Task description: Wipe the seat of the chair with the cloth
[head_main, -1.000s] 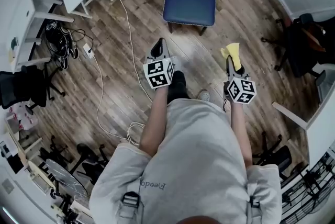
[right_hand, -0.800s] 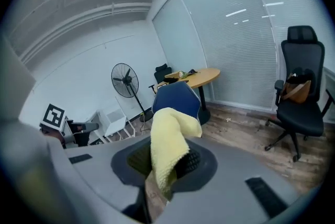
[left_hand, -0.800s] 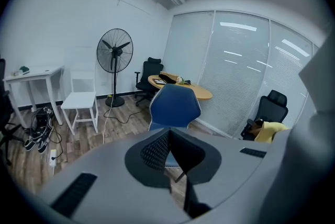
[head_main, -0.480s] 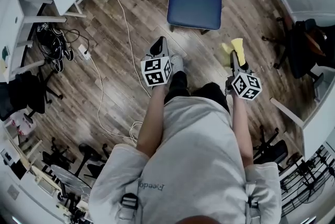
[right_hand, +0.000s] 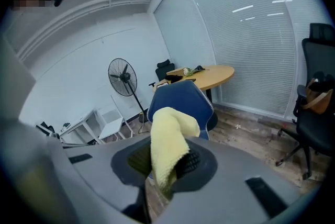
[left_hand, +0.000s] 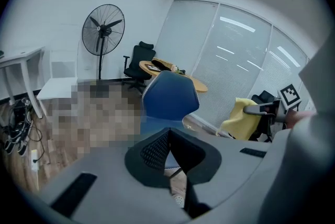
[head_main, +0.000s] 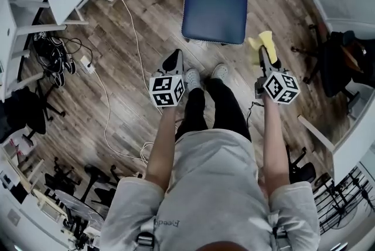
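You are standing on the wooden floor (head_main: 135, 68) facing the blue chair (head_main: 214, 12), with your shoes (head_main: 191, 77) just short of the front edge of its seat. You are holding both grippers out in front of you, neither of them touching the chair.

The right gripper (head_main: 263, 58) is clenching the yellow cloth (head_main: 261, 46). In the right gripper view the cloth (right_hand: 168, 145) is standing up between the jaws and drooping over at its top. It is off to the right of the seat, near the front corner, not on it.

The left gripper (head_main: 174, 58) is carrying nothing. In the left gripper view its jaws are meeting, with only the chair (left_hand: 169, 96) showing beyond them. It is pointing at the floor to the left of the seat's front.

A white cable (head_main: 125, 14) is running across the floor to the left of the chair. A pedestal fan (right_hand: 122, 79) is standing behind the chair, by the wall.
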Demonstrator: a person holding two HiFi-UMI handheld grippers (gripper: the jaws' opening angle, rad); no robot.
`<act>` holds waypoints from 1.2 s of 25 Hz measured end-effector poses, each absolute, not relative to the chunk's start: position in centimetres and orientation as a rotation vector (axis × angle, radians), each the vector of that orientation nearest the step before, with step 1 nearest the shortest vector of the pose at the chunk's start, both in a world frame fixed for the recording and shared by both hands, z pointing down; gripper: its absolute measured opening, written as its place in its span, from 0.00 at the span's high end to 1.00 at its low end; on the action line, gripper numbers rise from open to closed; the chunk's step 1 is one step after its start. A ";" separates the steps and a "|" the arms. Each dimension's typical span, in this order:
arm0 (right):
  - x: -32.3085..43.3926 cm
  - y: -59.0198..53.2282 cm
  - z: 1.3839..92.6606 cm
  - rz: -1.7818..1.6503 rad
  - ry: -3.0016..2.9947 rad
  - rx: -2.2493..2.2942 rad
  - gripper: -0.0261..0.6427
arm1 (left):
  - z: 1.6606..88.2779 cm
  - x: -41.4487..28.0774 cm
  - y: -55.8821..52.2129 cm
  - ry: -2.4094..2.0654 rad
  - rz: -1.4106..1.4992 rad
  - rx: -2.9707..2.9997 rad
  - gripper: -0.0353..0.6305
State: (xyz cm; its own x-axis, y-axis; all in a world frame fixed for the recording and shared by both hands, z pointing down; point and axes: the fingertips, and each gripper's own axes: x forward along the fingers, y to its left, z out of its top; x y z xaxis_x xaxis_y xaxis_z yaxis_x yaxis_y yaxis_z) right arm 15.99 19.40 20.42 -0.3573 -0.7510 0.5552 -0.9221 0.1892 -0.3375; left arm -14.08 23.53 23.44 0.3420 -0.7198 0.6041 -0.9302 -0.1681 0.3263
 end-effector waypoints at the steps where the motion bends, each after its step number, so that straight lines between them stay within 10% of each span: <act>1: 15.8 18.2 21.2 0.944 -2.207 1.582 0.85 | 23.8 -14.0 23.0 -1.438 0.418 1.951 0.91; 30: -2.1 -8.2 46.3 0.815 -2.390 1.015 0.85 | 45.1 -10.2 9.9 -1.297 0.540 1.877 0.91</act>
State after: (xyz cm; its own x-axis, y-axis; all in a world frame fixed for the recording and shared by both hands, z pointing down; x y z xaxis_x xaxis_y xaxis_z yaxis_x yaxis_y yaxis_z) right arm -2.06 -8.19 46.27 -0.6468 -0.5044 0.5720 -0.7489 0.5622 -0.3509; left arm -10.17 9.90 45.14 0.3901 -0.5877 0.7088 -0.9170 -0.1789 0.3564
